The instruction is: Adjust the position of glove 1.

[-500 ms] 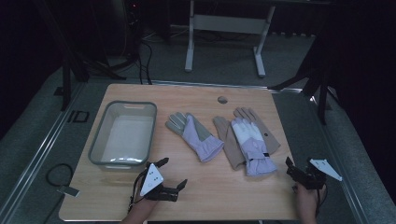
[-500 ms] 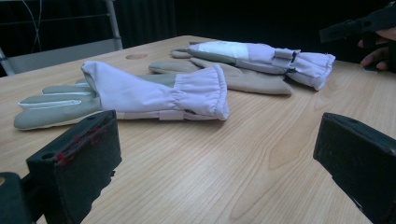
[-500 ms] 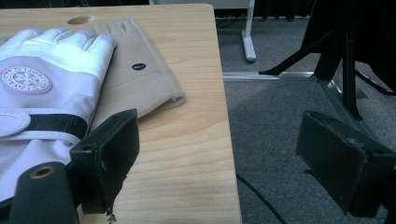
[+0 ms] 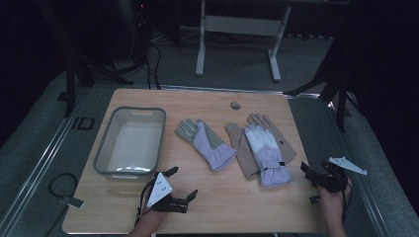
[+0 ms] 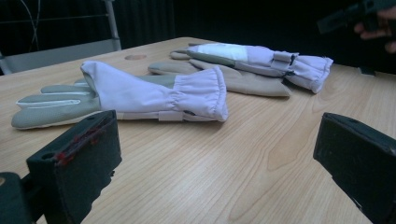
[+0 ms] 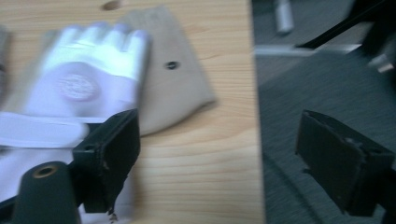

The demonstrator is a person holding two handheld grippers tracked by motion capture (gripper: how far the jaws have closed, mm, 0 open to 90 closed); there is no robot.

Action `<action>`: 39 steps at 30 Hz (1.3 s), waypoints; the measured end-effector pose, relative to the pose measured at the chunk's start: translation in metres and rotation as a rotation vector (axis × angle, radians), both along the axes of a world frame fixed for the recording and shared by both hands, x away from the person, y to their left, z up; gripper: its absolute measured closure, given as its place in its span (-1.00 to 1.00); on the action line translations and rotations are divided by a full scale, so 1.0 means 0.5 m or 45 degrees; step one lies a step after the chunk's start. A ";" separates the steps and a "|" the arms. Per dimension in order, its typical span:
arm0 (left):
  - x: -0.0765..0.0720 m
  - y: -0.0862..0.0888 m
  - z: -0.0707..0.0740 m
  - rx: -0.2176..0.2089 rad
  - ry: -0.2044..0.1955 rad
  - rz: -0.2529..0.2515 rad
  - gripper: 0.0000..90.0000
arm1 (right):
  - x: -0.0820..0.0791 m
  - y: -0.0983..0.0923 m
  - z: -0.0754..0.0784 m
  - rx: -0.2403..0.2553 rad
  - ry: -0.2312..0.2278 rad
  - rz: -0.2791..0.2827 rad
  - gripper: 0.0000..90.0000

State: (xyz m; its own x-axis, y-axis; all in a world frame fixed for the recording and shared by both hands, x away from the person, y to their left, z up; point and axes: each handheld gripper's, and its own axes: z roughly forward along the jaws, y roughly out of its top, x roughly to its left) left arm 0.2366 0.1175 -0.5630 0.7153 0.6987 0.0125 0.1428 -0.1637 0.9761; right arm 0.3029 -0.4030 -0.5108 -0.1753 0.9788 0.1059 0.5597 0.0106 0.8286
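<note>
A grey and lavender glove (image 4: 205, 143) lies flat in the middle of the wooden table (image 4: 237, 207). To its right a white and lavender glove (image 4: 264, 150) rests on top of a tan glove (image 4: 280, 140). My left gripper (image 4: 183, 181) hovers near the front edge, jaws open and empty, pointing toward the gloves. In the left gripper view the grey glove's cuff (image 5: 201, 95) lies just ahead of the left gripper (image 5: 215, 158). My right gripper (image 4: 307, 183) stands open at the table's right front corner. The right gripper (image 6: 229, 154) is beside the tan glove (image 6: 173, 88), with nothing between its jaws.
A grey plastic bin (image 4: 104, 165), empty, stands at the left of the table. A small round hole (image 4: 235, 105) marks the far side. The table's right edge (image 6: 252, 116) drops to grey floor. A white desk frame (image 4: 237, 29) stands beyond the table.
</note>
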 end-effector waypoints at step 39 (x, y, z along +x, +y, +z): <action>0.001 0.002 0.000 -0.018 0.011 -0.020 -0.98 | 0.159 0.253 0.159 -0.081 -0.076 0.559 -0.57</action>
State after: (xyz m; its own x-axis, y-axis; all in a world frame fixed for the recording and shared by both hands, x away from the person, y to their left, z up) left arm 0.2373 0.1183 -0.5632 0.7260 0.6877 -0.0035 0.1485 -0.1519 0.9772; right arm 0.3821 -0.2766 -0.4312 -0.5798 0.8144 0.0249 0.4416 0.2885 0.8496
